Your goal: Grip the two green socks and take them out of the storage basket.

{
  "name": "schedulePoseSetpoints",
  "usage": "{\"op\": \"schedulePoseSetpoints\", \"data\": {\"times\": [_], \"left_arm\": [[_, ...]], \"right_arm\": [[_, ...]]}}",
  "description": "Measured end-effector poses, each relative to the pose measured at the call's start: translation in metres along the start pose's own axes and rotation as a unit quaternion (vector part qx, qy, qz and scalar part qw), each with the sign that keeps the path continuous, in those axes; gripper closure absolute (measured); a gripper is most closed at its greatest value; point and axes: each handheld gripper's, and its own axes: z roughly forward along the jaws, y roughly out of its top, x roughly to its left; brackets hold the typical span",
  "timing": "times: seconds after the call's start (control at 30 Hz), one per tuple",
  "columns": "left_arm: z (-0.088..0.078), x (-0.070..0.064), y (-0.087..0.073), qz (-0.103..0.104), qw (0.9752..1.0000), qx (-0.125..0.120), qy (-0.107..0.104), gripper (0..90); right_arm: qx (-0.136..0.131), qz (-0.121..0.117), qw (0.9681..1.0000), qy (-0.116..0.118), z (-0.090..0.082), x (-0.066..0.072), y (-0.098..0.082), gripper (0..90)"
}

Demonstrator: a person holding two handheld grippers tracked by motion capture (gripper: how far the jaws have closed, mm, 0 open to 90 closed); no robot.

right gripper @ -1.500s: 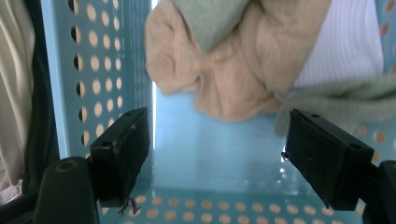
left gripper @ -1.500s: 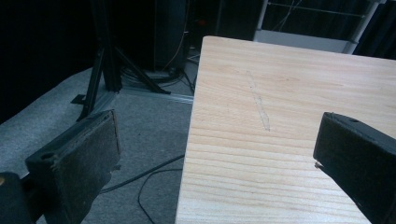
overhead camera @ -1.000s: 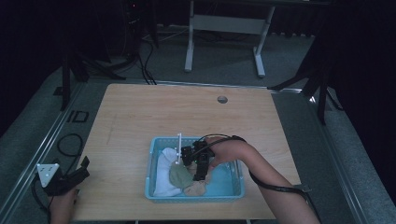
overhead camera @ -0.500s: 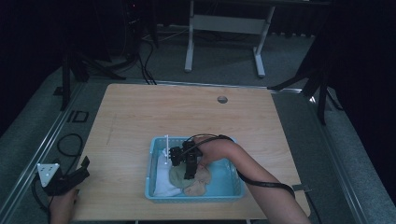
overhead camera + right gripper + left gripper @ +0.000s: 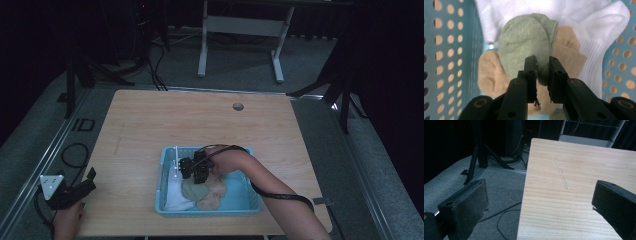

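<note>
The green sock [image 5: 526,47] is a soft knitted piece, pale sage in colour, bunched into a rounded lump. It lies in the blue basket [image 5: 248,202] on top of a tan sock [image 5: 490,75] and against a white sock [image 5: 596,32] with a ribbed cuff. The right tongs [image 5: 542,67] pinch one fold of the green sock between their two black jaws, which stand close together with only the cloth between them. In the high view the right tongs [image 5: 194,169] reach into the basket from the right side, and the person's right forearm [image 5: 280,192] crosses the basket's near right corner.

The basket has walls full of round holes and it sits on the near middle part of the wooden counter [image 5: 200,125]. A thin white upright piece [image 5: 176,157] stands at the basket's far left part; what it is I cannot tell. The far half of the counter is bare wood with one small round hole [image 5: 238,106], and there is also free wood to the left and right of the basket.

The left tongs [image 5: 75,190] are held at the near left corner of the counter, well apart from the basket. In the left gripper view their jaws are spread wide, one over the grey floor [image 5: 496,195] and one over the counter's edge, with nothing between them.
</note>
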Motion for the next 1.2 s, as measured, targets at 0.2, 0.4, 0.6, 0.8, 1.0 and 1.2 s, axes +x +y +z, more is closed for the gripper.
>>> {"op": "schedulePoseSetpoints", "data": {"times": [0.2,0.4,0.6,0.8,1.0,1.2], "left_arm": [[0.0,0.0,0.0,0.0,1.0,0.0,0.001,0.7],[0.0,0.0,0.0,-0.001,1.0,0.0,0.002,0.7],[0.0,0.0,0.0,-0.001,1.0,0.001,0.001,0.7],[0.0,0.0,0.0,-0.001,1.0,0.001,0.002,0.7],[0.0,0.0,0.0,-0.001,1.0,0.001,0.003,0.7],[0.0,0.0,0.0,-0.002,1.0,0.001,0.003,0.7]], "right_arm": [[0.001,-0.01,0.9999,-0.006,-0.013,0.006,-0.002,79.7],[-0.007,-0.008,0.9999,-0.012,-0.03,0.011,-0.006,79.8],[-0.023,-0.002,0.9996,-0.018,-0.052,0.016,-0.015,79.9],[-0.031,0.007,0.9991,-0.03,-0.074,0.02,-0.029,79.9],[-0.038,0.028,0.9981,-0.04,-0.095,0.024,-0.048,80.1],[-0.034,0.048,0.997,-0.051,-0.107,0.026,-0.073,80.1]]}}
